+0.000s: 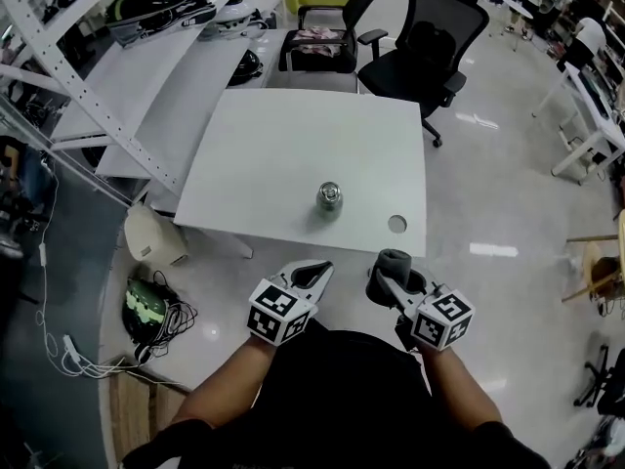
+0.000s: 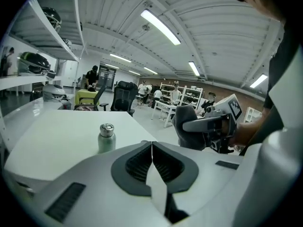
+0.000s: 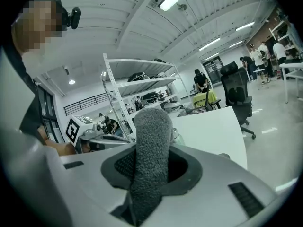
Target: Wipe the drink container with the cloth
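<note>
A small pale green drink container [image 1: 329, 200] with a silver lid stands upright near the front of the white table [image 1: 283, 154]; it also shows in the left gripper view [image 2: 106, 137]. My left gripper [image 1: 314, 275] hangs shut and empty just short of the table's front edge. My right gripper [image 1: 384, 279] is shut on a folded dark grey cloth [image 1: 394, 263], held beside the left one. The cloth [image 3: 150, 157] stands up between the jaws in the right gripper view and hides most of the container there.
A round cable hole [image 1: 396, 224] sits in the table's front right corner. Two black office chairs [image 1: 422, 39] stand behind the table. White shelving [image 1: 117, 76] with helmets runs along the left. Cables and a helmet [image 1: 146, 306] lie on the floor at left.
</note>
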Tool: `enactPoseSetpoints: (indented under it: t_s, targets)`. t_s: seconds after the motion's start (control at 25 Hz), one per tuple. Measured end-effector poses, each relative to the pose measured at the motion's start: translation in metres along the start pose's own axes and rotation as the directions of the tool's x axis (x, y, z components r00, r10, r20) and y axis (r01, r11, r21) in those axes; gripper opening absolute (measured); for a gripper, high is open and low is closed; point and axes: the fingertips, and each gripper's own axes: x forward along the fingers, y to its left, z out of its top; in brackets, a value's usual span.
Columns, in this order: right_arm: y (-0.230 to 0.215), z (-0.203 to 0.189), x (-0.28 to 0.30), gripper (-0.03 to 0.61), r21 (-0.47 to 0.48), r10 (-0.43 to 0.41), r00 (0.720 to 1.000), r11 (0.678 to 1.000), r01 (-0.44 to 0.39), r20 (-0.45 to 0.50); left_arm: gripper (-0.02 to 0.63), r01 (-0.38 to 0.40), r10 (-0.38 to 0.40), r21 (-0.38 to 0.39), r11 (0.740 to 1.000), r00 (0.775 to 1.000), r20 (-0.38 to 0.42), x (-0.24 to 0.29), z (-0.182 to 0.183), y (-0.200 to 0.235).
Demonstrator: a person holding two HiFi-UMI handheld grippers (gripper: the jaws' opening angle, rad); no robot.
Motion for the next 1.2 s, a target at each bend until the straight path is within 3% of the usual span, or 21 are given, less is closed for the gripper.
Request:
enactPoseSetpoints:
  t_s: [0.2, 0.44, 1.2]
  targets:
    - [0.015, -0.016, -0.006, 0.115, -0.076, 0.035, 0.998, 0.996, -0.039, -0.048, 0.017, -0.050, 0.050, 0.014, 0.999, 0.999, -0.014, -0.015, -0.011, -0.017]
    - [0.032, -0.013, -0.006, 0.114, -0.054, 0.054, 0.998, 0.997, -0.055, -0.025, 0.017, -0.073, 0.073, 0.011, 0.997, 0.997, 0.012, -0.032, -0.001, -0.013]
    - [0.089, -0.008, 0.029, 0.114, -0.084, -0.058, 0.998, 0.995, 0.060, 0.025, 0.017, 0.031, -0.032, 0.061, 0.998, 0.999, 0.029, -0.079, 0.004, 0.024]
